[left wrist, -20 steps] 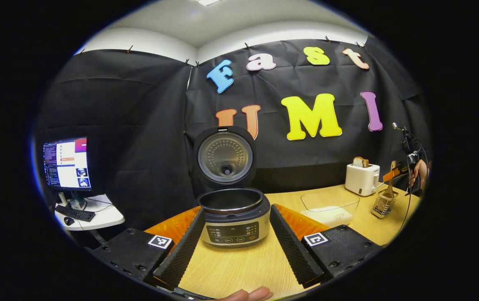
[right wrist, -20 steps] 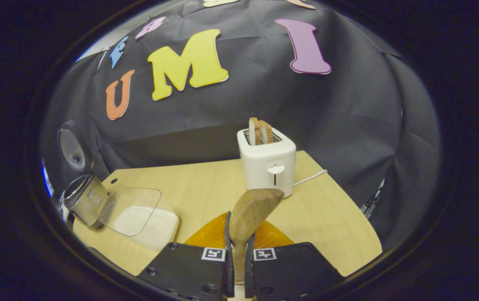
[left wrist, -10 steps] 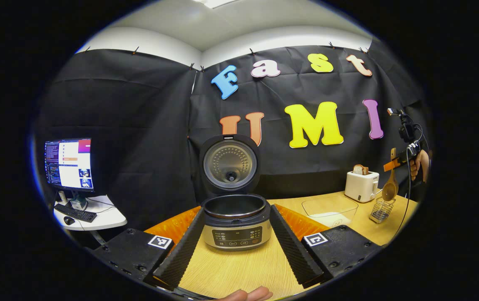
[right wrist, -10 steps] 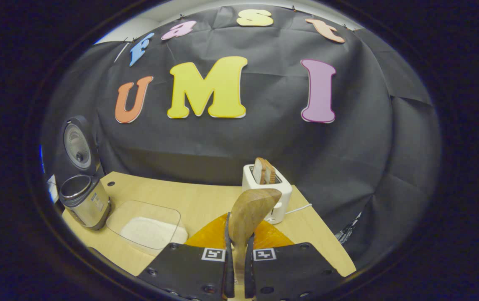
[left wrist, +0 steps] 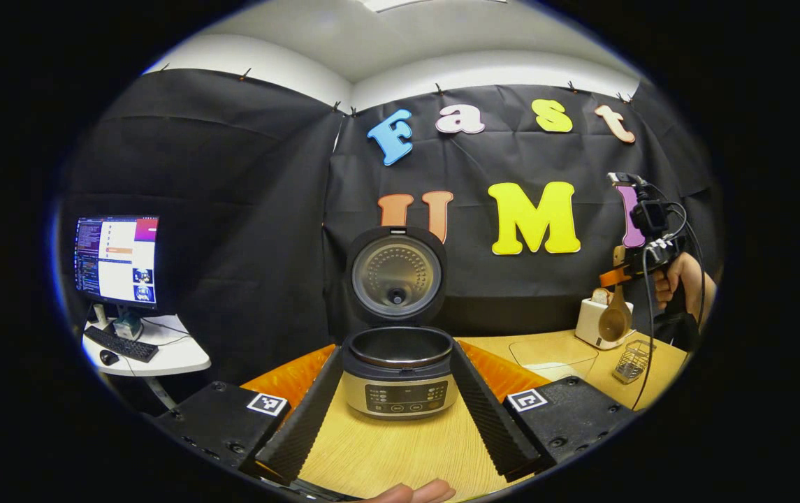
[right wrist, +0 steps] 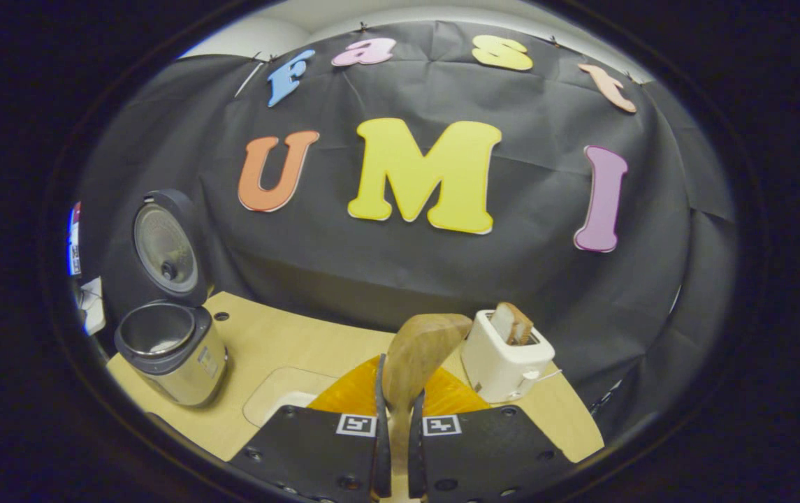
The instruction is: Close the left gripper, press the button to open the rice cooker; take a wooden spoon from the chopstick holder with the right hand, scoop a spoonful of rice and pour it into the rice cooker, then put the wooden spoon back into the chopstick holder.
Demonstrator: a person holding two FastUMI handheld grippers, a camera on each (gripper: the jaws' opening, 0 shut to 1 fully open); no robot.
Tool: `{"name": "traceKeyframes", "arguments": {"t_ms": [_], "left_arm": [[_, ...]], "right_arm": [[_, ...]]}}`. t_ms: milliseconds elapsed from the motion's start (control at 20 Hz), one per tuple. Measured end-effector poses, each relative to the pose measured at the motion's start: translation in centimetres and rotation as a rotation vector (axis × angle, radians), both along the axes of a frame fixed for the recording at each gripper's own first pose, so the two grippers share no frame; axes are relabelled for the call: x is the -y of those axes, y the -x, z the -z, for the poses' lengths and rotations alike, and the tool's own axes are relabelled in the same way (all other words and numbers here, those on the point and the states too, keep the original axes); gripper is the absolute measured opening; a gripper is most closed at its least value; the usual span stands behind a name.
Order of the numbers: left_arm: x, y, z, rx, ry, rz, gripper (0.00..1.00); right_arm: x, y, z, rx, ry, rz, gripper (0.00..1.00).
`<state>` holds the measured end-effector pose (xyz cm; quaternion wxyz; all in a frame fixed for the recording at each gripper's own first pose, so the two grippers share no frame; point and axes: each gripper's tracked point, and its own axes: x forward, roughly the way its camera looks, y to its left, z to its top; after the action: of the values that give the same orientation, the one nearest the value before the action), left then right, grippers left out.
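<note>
Wooden spoon [right wrist: 419,356]: clamped by the handle between the fingers of the right gripper [right wrist: 397,447]; long axis along the fingers, bowl forward and up, tilted a little right in the right gripper view. In the left gripper view hanging bowl-down [left wrist: 614,318] in the air, above the chopstick holder [left wrist: 633,360] and clear of it.
Right gripper: fingers nearly together, both pressing on the spoon handle; seen from afar in the left gripper view [left wrist: 634,269], held by a hand [left wrist: 679,283] at the right edge.
Left gripper [left wrist: 396,409]: fingers spread wide, nothing between them; rice cooker framed in the gap, not touched.
Rice cooker [left wrist: 400,370]: lid [left wrist: 395,274] standing upright and open, inner pot dark; on the wooden surface [left wrist: 386,454] toward its back-left.
Rice container [left wrist: 555,355]: clear, shallow, between the cooker and the chopstick holder; in the right gripper view partly hidden behind the fingers [right wrist: 281,395].
Toaster [right wrist: 504,356]: white, bread in the slot, just right of the spoon bowl in the right gripper view.
Left gripper view alone: monitor [left wrist: 119,260] and keyboard [left wrist: 120,344] on a small side table [left wrist: 162,356]; a fingertip [left wrist: 413,492] at the bottom edge.
Open room: bare surface between cooker and container, and in front of the cooker.
</note>
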<state>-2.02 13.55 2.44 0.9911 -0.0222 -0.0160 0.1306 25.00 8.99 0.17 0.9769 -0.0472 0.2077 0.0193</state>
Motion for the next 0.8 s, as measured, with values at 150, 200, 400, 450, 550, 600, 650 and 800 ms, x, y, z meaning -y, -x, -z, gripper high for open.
{"name": "traceKeyframes", "arguments": {"t_ms": [150,200,400,450,550,600,650,800], "left_arm": [[-0.7,0.0,0.4,-0.013,0.016,-0.002,0.98],[-0.7,-0.1,0.5,-0.011,0.025,0.003,0.98],[-1.0,0.0,0.3,0.001,0.053,0.014,0.98],[-1.1,0.0,0.3,0.003,0.059,0.014,0.98],[-1.0,0.0,0.2,0.006,0.074,0.016,0.98],[-0.9,0.0,0.2,0.004,0.078,0.022,0.98],[-0.5,0.0,0.1,0.006,0.074,0.034,0.95],[0.2,-0.1,-0.1,0.010,0.037,0.054,0.95]], "right_arm": [[-3.6,-1.6,1.5,0.014,0.017,0.003,0.09],[-4.3,-2.1,2.3,0.020,0.031,0.012,0.10],[-6.8,-3.6,7.5,0.014,0.107,0.051,0.10],[-7.2,-3.8,8.3,0.010,0.126,0.055,0.10],[-7.1,-4.1,9.2,0.033,0.172,0.081,0.10],[-7.3,-4.1,9.7,0.040,0.197,0.086,0.10],[-7.0,-4.1,9.9,0.048,0.225,0.094,0.09],[-7.2,-4.2,10.7,0.053,0.282,0.096,0.09]]}}
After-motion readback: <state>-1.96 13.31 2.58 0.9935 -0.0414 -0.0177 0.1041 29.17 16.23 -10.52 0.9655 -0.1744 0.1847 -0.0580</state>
